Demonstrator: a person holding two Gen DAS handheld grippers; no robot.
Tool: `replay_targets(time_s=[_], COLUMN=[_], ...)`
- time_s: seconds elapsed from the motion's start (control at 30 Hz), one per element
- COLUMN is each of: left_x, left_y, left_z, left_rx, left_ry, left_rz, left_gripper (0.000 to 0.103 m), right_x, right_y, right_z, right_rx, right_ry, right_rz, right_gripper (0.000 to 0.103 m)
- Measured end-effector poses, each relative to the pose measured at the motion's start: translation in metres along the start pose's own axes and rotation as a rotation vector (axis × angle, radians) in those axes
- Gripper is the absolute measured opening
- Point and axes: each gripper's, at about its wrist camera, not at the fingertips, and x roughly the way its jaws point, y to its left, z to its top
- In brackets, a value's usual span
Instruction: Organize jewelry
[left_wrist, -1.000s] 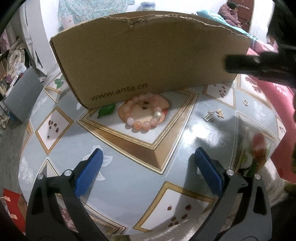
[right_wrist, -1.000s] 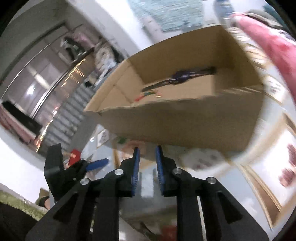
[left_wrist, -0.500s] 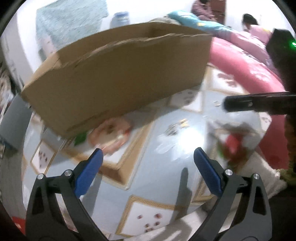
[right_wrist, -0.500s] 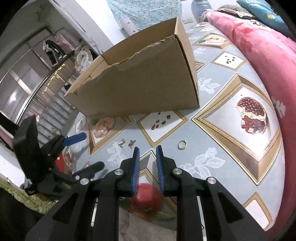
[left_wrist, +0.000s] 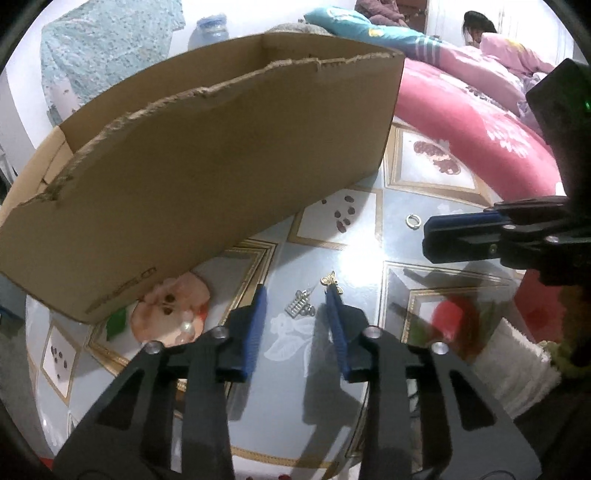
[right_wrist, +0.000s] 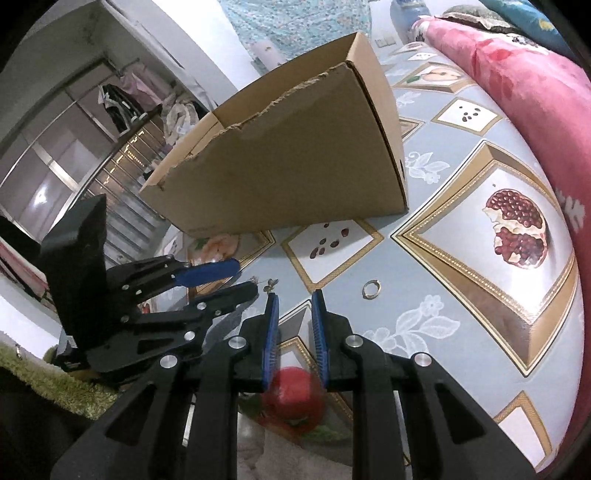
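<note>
Cardboard box (left_wrist: 207, 166): on the table (left_wrist: 354, 236), behind everything else
Bead bracelet (left_wrist: 184, 325): just before the box's left end
Silver charm (left_wrist: 300, 307): between the left gripper (left_wrist: 295, 299) fingertips
Butterfly charm (left_wrist: 330, 279): just beyond the charm, at the right fingertip
Ring (left_wrist: 413, 220): further right, beside the right gripper (left_wrist: 430, 236)

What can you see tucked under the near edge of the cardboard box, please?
A pink bead bracelet pokes out from behind the cardboard box's bottom edge; its far part is hidden. The box's inside is out of sight.
</note>
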Motion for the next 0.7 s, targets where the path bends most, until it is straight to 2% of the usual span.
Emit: replay_targets(time_s=[0.3,0.4,0.53,0.7], left_x=[0.010,0.010,0.003,-0.014], left_y=[-0.002,0.000,0.010,0.030], left_z=[0.006,0.007,0.009,0.011], left_rx=[0.005,-0.004,-0.063,-0.172], left_ry=[0.014,0.013,-0.006,-0.039], left_rz=[-0.020,-0.030,-0.072,-0.159], left_gripper=[0.007,0.007,0.003,0.002], right_x=[0.001,0.001,0.001,0.001], right_y=[-0.005,-0.005,-0.006,-0.006], right_z=[0.002,0.002,0.002,0.002], right_rx=[0.019,0.023,0.023,0.025], right_ry=[-0.005,-0.004,-0.004,-0.004], right_rz=[-0.006,-0.008,-0.008,-0.008], right_gripper=[0.019,0.019,0.019,0.019])
